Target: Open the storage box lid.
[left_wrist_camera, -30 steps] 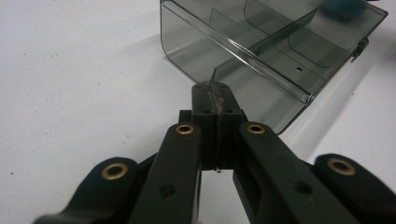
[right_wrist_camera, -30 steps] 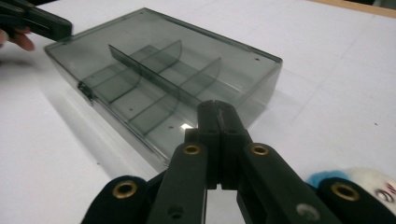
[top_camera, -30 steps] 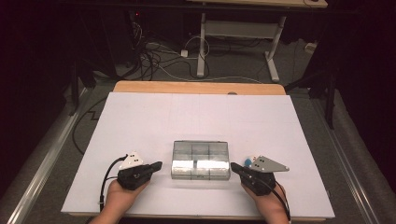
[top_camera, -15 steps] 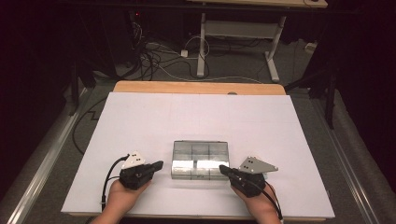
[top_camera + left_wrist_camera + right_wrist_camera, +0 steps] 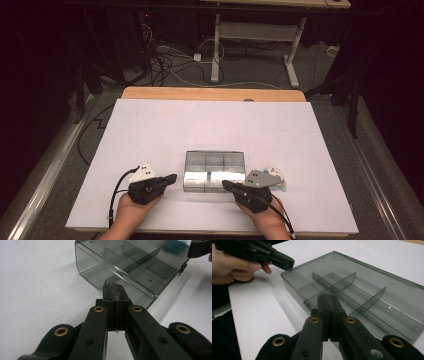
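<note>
A smoky clear compartment box (image 5: 214,171) with inner dividers lies on the white table sheet (image 5: 210,130), near the front. My left gripper (image 5: 172,177) is shut and empty, its tips just off the box's left end; the left gripper view shows the box (image 5: 135,267) right ahead of the tips (image 5: 116,287). My right gripper (image 5: 225,185) is shut too, angled in at the box's front right corner. In the right gripper view its tips (image 5: 329,297) sit at the near wall of the box (image 5: 362,290); contact cannot be told.
A small white and teal object (image 5: 276,176) lies on the sheet right of the box, behind the right hand. The sheet's front edge is close under both hands. Cables and a desk frame (image 5: 250,35) stand on the floor beyond the table.
My right gripper has slid left to the box's front right corner, uncovering the small white and teal object. The left gripper has barely moved.
</note>
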A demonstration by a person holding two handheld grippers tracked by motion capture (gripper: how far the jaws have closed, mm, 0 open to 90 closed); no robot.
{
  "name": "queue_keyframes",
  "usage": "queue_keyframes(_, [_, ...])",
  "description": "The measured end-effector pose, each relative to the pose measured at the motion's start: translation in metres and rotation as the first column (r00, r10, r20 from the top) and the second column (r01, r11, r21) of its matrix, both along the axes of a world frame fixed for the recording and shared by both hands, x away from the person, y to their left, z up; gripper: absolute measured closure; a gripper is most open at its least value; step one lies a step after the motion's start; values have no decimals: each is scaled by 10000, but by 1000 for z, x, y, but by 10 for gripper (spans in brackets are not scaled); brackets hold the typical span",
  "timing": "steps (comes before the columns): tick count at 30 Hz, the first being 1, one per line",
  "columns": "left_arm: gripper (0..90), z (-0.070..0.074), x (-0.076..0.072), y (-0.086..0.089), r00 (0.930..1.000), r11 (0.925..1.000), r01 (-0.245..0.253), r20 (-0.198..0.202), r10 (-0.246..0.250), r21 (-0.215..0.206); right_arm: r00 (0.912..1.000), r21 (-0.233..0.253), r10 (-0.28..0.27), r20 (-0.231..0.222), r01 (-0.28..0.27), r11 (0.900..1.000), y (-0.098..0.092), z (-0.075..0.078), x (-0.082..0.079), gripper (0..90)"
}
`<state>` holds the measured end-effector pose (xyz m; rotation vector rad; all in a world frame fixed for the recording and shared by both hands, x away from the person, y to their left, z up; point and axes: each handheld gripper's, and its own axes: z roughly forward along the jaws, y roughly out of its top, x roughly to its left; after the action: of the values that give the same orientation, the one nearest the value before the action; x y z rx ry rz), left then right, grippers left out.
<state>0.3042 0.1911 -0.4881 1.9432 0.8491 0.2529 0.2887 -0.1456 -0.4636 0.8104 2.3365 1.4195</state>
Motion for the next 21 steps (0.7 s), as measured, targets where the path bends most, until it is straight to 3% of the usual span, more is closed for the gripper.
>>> queue_keyframes(13, [876,-1,-1,-1,9998,9998,182,67,-182,37,9962,-113,841,-234,-844,9964,23,-8,-6,900])
queue_keyframes(21, [875,0,-1,-1,9996,9996,280,69,-280,-9,9925,-487,1077,-586,-1106,9927,30,-16,-7,900])
